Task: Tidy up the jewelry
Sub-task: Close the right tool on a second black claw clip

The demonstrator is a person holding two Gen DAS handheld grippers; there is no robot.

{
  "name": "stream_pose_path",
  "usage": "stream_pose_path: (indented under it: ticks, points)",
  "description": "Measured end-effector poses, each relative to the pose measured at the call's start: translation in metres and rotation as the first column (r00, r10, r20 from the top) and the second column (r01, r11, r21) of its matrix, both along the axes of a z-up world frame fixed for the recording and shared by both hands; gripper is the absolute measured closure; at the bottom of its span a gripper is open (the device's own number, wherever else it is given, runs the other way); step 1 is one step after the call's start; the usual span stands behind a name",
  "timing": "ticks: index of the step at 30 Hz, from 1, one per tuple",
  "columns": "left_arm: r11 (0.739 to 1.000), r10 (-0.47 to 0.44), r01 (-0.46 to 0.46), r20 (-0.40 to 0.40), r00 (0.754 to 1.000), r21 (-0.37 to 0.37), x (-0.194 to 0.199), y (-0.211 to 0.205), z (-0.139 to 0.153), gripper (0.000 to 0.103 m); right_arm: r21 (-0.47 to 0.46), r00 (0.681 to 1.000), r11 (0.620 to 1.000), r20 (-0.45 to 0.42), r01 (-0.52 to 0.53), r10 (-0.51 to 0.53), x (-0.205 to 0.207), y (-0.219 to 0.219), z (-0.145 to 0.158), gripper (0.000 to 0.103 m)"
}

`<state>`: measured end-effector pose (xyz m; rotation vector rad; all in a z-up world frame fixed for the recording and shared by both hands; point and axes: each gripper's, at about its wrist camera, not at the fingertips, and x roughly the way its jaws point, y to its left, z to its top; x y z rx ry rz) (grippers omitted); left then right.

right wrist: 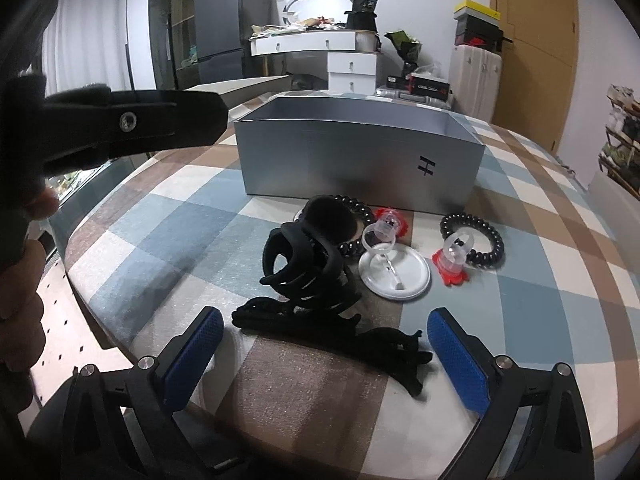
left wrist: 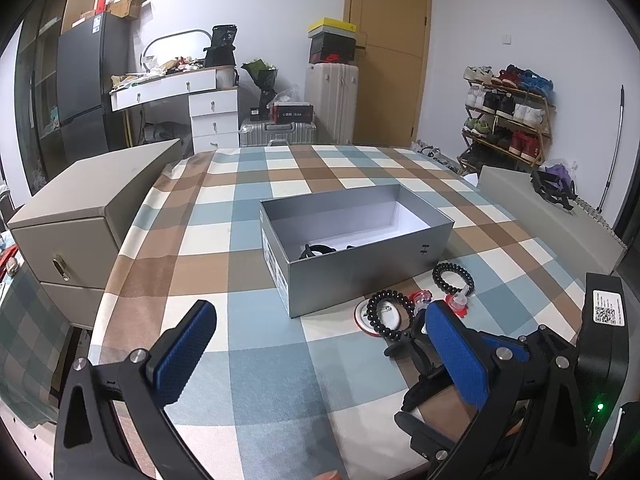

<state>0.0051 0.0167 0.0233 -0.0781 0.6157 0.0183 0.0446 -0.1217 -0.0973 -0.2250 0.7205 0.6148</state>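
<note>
Two hair claws (right wrist: 320, 280) on bench (right wrist: 560, 280), between right gripper (right wrist: 326, 344) fingers, spread apart, untouched | left gripper (left wrist: 320, 348) spread apart, empty, left of claws | box (left wrist: 356, 240) beyond.

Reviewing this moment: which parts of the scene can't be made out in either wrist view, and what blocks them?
- Contents of the grey box: in the left wrist view its near wall hides most of a black item; in the right wrist view the wall hides the whole inside.
- Black hair claw: in the left wrist view mostly behind the left gripper finger.
- White disc: its small metal part is too blurred to identify.
</note>
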Motion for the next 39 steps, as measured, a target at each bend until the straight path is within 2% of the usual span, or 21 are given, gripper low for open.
stream_pose_path:
  ticks: [1,3,14,23,29,39]
  points:
    - [1.000,0.000,0.000,0.000,1.000,0.001,0.000,0.000,0.000,0.001,0.002,1.000,1.000,0.000,-0.001,0.001,0.000,-0.001,0.000,0.002]
    - [1.000,0.000,0.000,0.000,1.000,0.005,0.000,0.000,0.000,0.001,0.004,1.000,1.000,0.003,-0.009,0.009,-0.002,-0.002,0.002,0.010]
    - [1.000,0.000,0.000,0.001,1.000,0.000,0.000,0.000,0.001,0.001,0.040,0.997,0.997,0.044,-0.068,0.066,-0.014,-0.008,0.015,0.011]
    - [1.000,-0.016,0.016,-0.019,1.000,0.009,0.001,-0.004,-0.002,0.001,0.092,0.994,0.990,0.014,-0.108,0.107,-0.018,-0.016,0.021,0.010]
    - [1.000,-0.015,0.015,-0.021,1.000,0.004,0.001,-0.004,-0.003,0.001,0.148,0.996,0.986,0.039,-0.083,0.078,-0.017,-0.035,0.032,0.010]
    - [0.999,-0.047,0.046,-0.076,0.996,-0.012,0.005,-0.010,-0.013,0.001,0.194,0.999,0.980,0.014,0.041,-0.045,0.006,-0.065,0.034,0.010]
